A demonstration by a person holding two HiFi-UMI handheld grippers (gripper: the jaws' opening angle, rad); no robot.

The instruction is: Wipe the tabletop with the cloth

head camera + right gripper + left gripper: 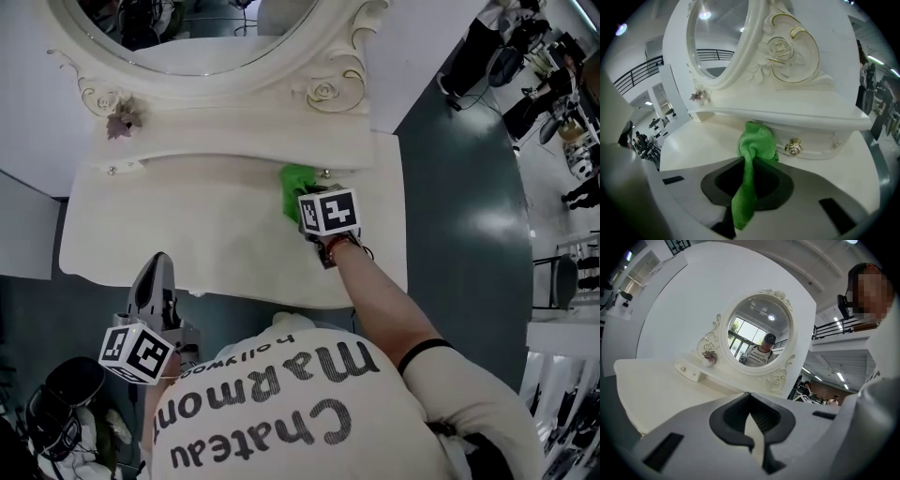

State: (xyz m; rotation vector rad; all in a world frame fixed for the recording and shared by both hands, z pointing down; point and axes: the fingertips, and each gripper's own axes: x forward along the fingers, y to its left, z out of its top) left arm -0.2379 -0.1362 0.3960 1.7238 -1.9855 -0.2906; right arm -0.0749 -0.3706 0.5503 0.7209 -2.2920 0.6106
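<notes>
A green cloth [298, 187] lies bunched on the cream tabletop [187, 225], at the back right against the drawer front. My right gripper [302, 208] is shut on the green cloth [751, 154], which runs between its jaws and bulges out ahead beside a gold drawer knob [793, 147]. My left gripper [157, 274] hangs off the table's front edge at the lower left, its jaws closed together with nothing in them. In the left gripper view my left gripper [750, 416] points up across the tabletop [656, 390] toward the mirror.
An ornate oval mirror [206, 37] with a carved frame rises along the table's back. A small flower ornament [122, 122] sits at the back left near a little drawer [127, 167]. Dark floor [469, 216] lies right of the table. The person's torso [309, 412] stands at the front edge.
</notes>
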